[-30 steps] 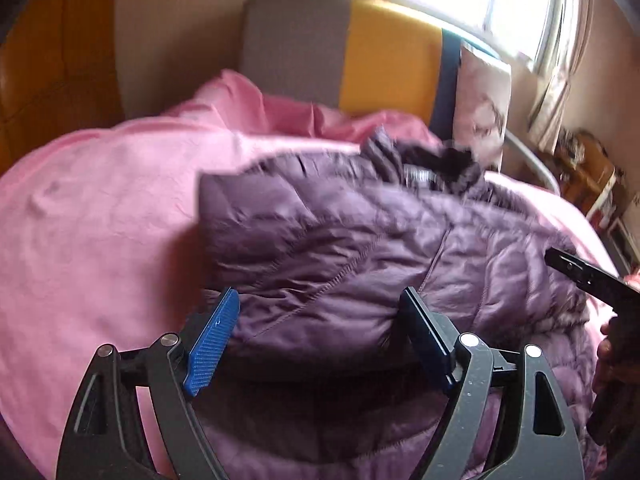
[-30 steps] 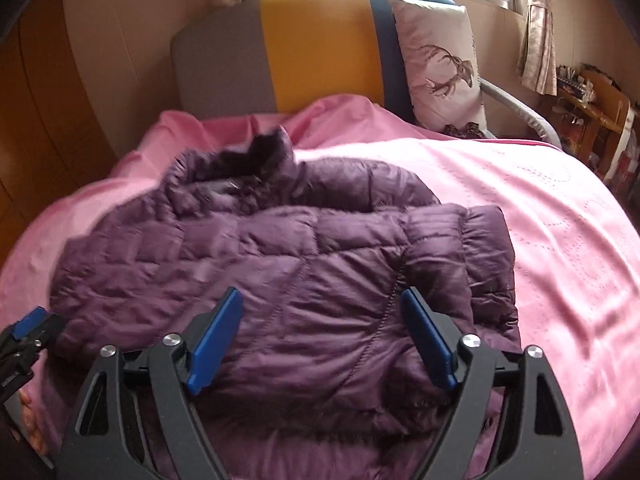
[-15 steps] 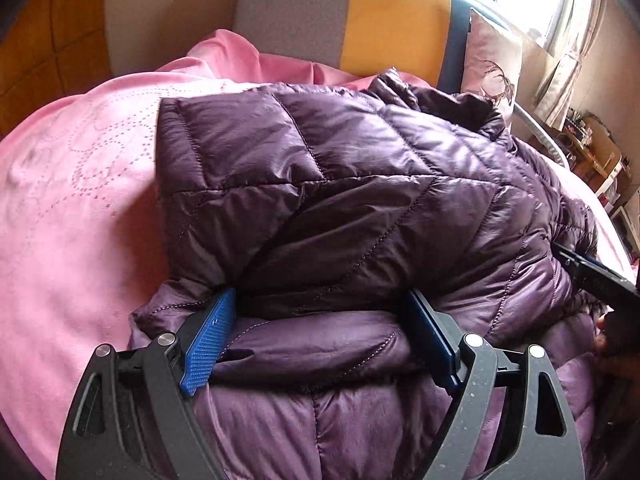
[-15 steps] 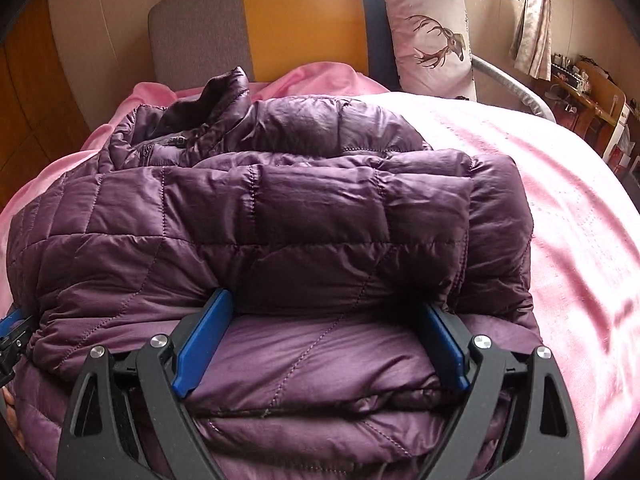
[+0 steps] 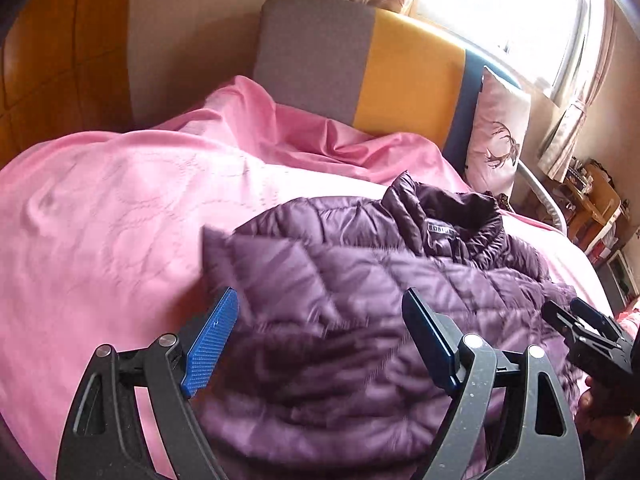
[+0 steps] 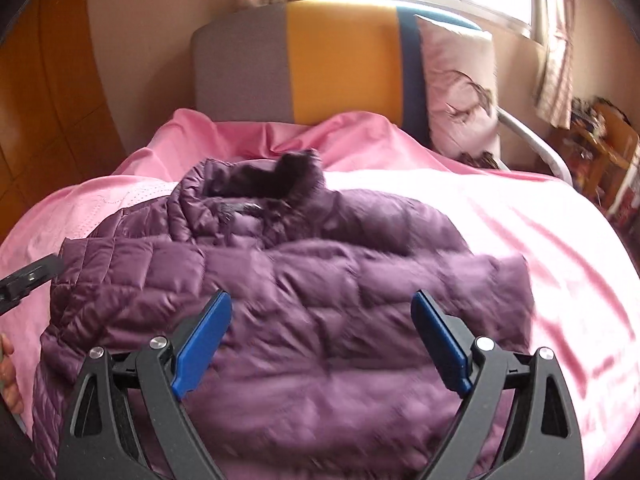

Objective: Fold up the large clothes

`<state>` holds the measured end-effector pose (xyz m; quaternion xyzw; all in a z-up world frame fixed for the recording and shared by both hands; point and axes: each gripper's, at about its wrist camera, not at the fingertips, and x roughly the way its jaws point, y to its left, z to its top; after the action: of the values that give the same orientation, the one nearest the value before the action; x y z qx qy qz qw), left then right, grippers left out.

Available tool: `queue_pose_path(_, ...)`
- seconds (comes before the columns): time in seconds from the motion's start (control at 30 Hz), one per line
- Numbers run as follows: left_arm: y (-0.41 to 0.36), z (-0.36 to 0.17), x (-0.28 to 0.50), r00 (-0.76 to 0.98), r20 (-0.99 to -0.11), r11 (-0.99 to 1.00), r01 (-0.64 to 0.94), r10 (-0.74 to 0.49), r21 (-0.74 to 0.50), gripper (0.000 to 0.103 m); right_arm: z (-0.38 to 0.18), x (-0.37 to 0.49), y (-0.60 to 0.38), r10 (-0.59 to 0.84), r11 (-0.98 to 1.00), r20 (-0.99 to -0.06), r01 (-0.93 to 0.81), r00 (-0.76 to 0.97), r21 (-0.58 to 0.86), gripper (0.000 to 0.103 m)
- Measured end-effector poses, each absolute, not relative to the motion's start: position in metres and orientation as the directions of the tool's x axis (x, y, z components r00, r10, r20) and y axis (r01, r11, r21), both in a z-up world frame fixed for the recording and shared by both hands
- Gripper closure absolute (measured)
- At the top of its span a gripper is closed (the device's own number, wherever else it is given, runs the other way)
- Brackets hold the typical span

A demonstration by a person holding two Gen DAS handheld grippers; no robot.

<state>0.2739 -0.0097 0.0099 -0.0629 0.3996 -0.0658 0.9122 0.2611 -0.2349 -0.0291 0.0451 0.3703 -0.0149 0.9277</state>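
A purple quilted puffer jacket [image 5: 360, 304] lies folded on the pink bedspread [image 5: 100, 220], collar toward the headboard. It also shows in the right wrist view [image 6: 320, 288]. My left gripper [image 5: 320, 340] is open and empty, held above the jacket's left part. My right gripper [image 6: 320, 336] is open and empty, held above the jacket's near middle. The right gripper shows at the right edge of the left wrist view [image 5: 588, 336]. The left gripper's tip shows at the left edge of the right wrist view [image 6: 28, 276].
A grey, yellow and blue headboard [image 6: 320, 60] stands at the far end. A deer-print pillow [image 6: 460, 88] leans on it at the right. A white bed rail [image 6: 532, 144] and wooden furniture [image 6: 600, 148] are at the right. Wooden wall panels [image 6: 52, 80] are at the left.
Both grippers have lifted up and back from the jacket after being low against its fold. The jacket now lies lower and further off in both views.
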Motion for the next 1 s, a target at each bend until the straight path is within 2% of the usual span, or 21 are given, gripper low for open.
queue_pose_path(0.17,-0.019,-0.024,0.299,0.613,-0.78,0.991,0.062,-0.128,-0.115,0.019,-0.051,0.289,-0.225,-0.028,0.998,-0.722,0.061,0.691,0.019,0.012)
queue_pose_path(0.2,-0.018,-0.03,0.301,0.607,-0.784,0.992,0.063,-0.127,-0.112,0.019,-0.057,0.29,-0.225,-0.035,0.998,-0.726,0.06,0.687,0.009,0.009)
queue_pose_path(0.47,-0.018,-0.054,0.297,0.629,-0.764,0.99,0.073,-0.142,-0.124,0.019,-0.089,0.292,-0.23,-0.018,0.998,-0.729,0.056,0.684,0.028,0.007)
queue_pose_path(0.67,-0.02,-0.051,0.297,0.621,-0.774,0.992,0.072,-0.123,-0.1,0.018,-0.091,0.295,-0.232,-0.005,0.997,-0.738,0.056,0.674,0.045,0.007)
queue_pose_path(0.77,-0.025,-0.033,0.282,0.645,-0.761,0.997,0.056,-0.073,-0.048,0.018,-0.085,0.294,-0.235,0.004,0.997,-0.742,0.056,0.67,0.056,0.007)
queue_pose_path(0.87,-0.034,-0.017,0.252,0.686,-0.721,0.994,0.109,-0.095,-0.027,0.018,-0.067,0.282,-0.239,0.011,0.996,-0.735,0.056,0.678,0.067,0.006)
queue_pose_path(1.0,-0.045,-0.019,0.221,0.675,-0.725,0.987,0.155,-0.136,-0.041,0.018,-0.05,0.251,-0.253,0.016,0.995,-0.724,0.062,0.69,0.082,0.006)
